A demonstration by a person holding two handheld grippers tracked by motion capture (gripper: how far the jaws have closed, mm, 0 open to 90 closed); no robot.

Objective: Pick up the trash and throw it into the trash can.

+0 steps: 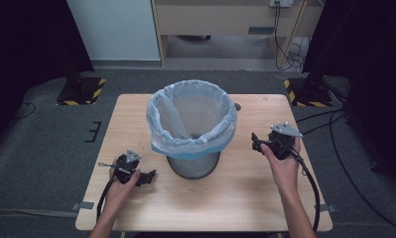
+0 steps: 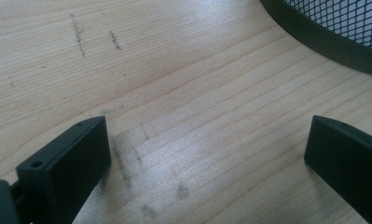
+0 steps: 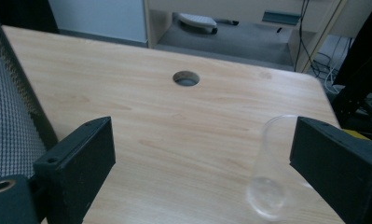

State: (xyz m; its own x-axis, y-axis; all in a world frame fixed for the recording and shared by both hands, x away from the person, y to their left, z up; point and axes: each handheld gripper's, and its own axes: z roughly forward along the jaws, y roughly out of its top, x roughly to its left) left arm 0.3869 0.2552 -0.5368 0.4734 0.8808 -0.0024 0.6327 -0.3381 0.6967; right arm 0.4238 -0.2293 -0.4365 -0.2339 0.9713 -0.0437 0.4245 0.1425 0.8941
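Your right gripper (image 3: 200, 172) is wide open, with the clear plastic cup (image 3: 272, 172) lying between its jaws, nearer the right one. Centre on it before closing gently; your left gripper (image 2: 207, 163) rests wide too.

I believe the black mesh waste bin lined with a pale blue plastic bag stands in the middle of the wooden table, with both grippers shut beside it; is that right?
Nearly: the black mesh waste bin with its pale blue plastic bag does stand mid-table, but neither gripper is shut. The left gripper and the right gripper both have their jaws wide apart, as each gripper view shows.
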